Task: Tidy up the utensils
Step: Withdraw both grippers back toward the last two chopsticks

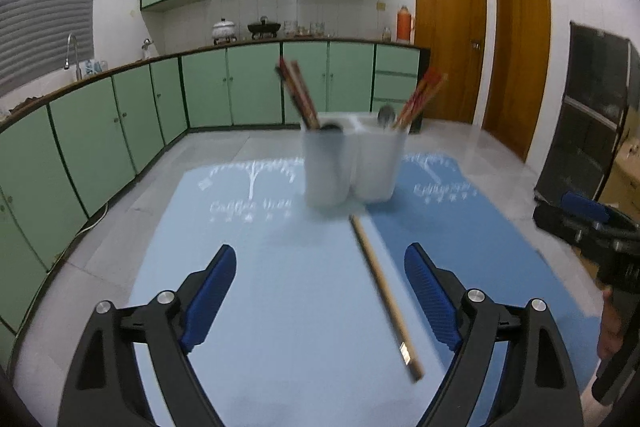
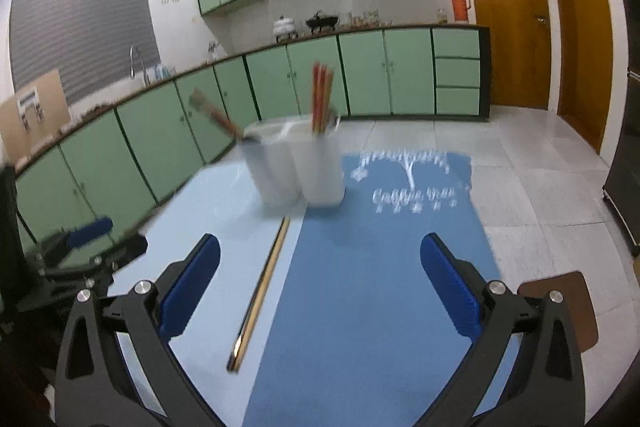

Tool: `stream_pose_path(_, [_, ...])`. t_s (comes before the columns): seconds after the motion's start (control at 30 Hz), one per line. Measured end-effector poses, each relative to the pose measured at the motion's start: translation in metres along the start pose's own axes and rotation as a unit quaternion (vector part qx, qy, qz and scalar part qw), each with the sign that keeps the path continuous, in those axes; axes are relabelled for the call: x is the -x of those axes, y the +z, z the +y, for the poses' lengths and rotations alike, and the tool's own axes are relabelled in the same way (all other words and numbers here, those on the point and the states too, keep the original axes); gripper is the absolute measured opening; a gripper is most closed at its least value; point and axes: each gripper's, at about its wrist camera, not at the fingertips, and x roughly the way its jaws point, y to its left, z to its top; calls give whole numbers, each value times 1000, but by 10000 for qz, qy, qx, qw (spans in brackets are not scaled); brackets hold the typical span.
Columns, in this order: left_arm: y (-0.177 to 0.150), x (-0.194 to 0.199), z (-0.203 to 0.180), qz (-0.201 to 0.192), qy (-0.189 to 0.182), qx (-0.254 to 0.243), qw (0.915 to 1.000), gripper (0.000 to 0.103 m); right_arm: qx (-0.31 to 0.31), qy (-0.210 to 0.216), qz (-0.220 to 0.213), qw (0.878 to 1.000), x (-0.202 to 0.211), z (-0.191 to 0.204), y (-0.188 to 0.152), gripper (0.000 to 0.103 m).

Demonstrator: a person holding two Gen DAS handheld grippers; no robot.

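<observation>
The left hand-held gripper (image 1: 320, 291) is held spread wide with nothing pinched, and the right hand-held gripper (image 2: 320, 279) likewise. A pair of chopsticks (image 1: 384, 297) is laid flat on the blue mats (image 1: 260, 287) covering the counter, seen between the left fingers toward two o'clock. The white two-cup holder (image 1: 352, 163), filled with chopsticks, is set at twelve o'clock beyond it.

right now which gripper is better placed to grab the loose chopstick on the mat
Left, probably. The chopstick lies between the open left gripper's fingers, nearer the right one. In the right wrist view it sits toward the left finger of the open right gripper.
</observation>
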Motion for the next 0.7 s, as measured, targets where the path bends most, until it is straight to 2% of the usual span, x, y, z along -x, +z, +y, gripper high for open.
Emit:
stream_pose_path(0.17, [-23,-3,13,285,154,129,9994,84,165,60,502,9986,-19,23,-45,97])
stream_pose_path(0.3, [-36,-2,22,396,242,200,9987,84,467,-57,792,9957,-33,38,-70,97])
stream_pose_path(0.57, [-42,1,29,438,250,227,9985,84,567,-236,1131,9917,-51,48,-85,92])
stream_pose_path(0.7, [-43,2,31,441,218,266,9984,84,623,-356,1296,9890,-59,49,-89,84])
